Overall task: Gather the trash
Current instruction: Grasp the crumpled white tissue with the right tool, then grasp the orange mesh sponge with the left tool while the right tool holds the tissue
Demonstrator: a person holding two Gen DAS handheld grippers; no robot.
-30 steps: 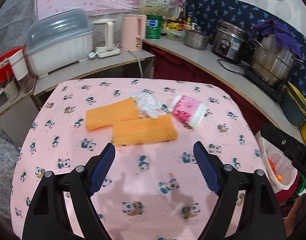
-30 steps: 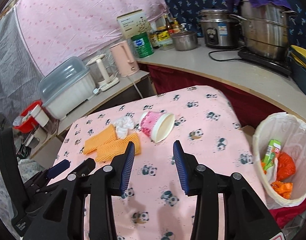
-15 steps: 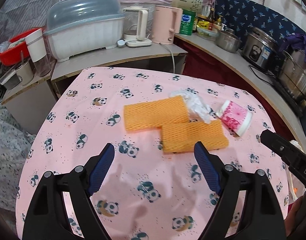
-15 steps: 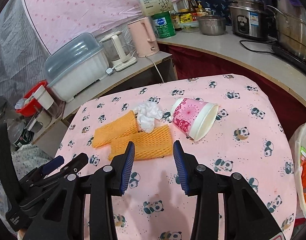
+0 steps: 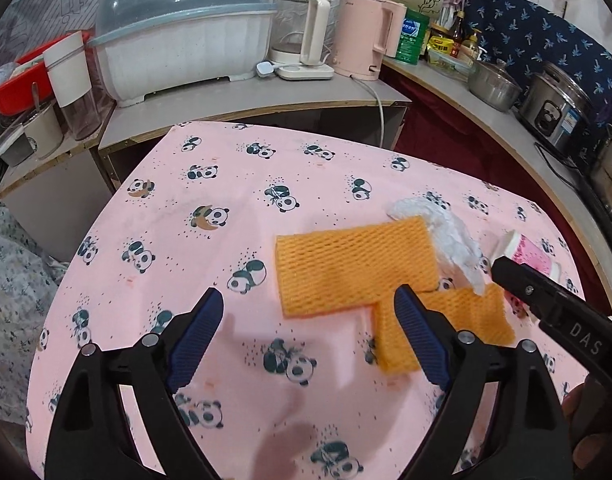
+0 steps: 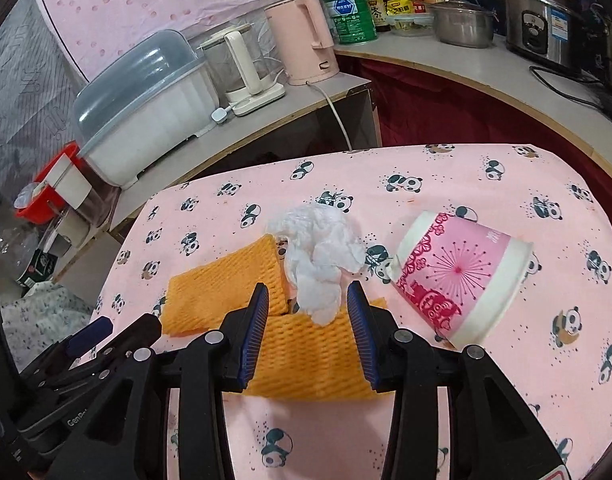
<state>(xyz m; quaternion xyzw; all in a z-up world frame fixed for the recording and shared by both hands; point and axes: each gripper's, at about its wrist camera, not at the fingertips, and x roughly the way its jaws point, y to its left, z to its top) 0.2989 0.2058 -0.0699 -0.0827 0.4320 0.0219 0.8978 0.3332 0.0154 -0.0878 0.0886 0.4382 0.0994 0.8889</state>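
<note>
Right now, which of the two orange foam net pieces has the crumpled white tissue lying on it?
The nearer orange foam net piece, partly between the right gripper fingers: the crumpled white tissue drapes onto it. The farther orange foam net piece lies beside the tissue.

Both grippers, the left gripper (image 5: 306, 336) and the right gripper (image 6: 307, 320), have matte black plastic arms with silver rivets and ribbed blue pads (image 6: 253, 336). White "DAS" lettering marks the right gripper's side.

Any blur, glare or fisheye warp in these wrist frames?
Left wrist: strong barrel warp, counter edge bows, dark vignette corners; near orange foam net slightly soft. Right wrist: same warp; paper cup and crumpled tissue sharp, mild glare on dish-rack cover; soft shadows.
</note>
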